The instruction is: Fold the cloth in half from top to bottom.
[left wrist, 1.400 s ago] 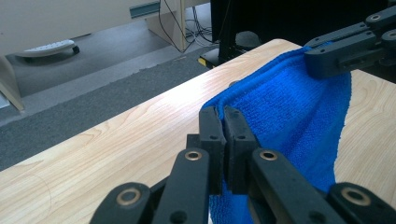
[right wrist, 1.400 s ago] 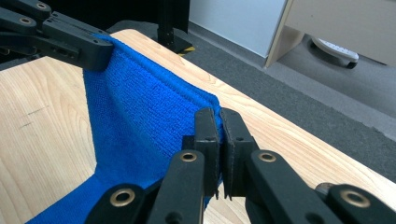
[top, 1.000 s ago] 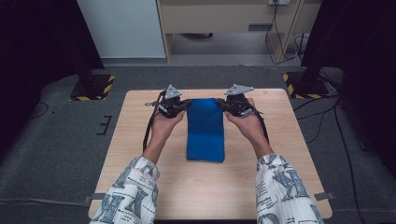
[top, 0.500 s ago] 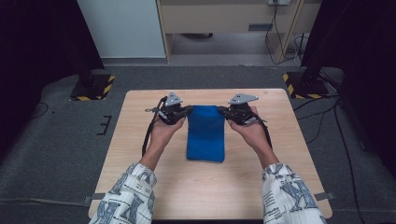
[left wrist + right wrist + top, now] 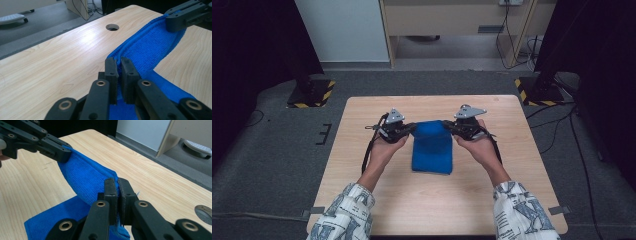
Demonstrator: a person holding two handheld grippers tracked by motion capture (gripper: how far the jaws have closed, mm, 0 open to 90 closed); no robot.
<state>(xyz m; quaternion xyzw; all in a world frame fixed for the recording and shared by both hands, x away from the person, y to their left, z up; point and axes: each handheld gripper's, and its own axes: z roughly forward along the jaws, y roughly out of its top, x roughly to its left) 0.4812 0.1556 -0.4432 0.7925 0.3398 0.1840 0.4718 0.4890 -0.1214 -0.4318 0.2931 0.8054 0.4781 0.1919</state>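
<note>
A blue towel (image 5: 432,147) lies on the wooden table (image 5: 362,120), its far end lifted off the surface. My left gripper (image 5: 411,128) is shut on the far left corner of the towel (image 5: 147,47), the cloth pinched between its jaws (image 5: 118,65). My right gripper (image 5: 448,126) is shut on the far right corner, seen close in the right gripper view (image 5: 117,185) with the towel (image 5: 85,177) stretched between both grippers. The near part of the towel stays flat on the table.
A round hole (image 5: 112,27) sits in the tabletop near its far edge. Beyond the table are grey carpet, a white cabinet (image 5: 344,30) and black stands with yellow-black striped bases (image 5: 312,95). Bare wood surrounds the towel on all sides.
Both grippers have moved toward the person with the towel's far edge, lifting it and folding it back over the rest of the cloth.
</note>
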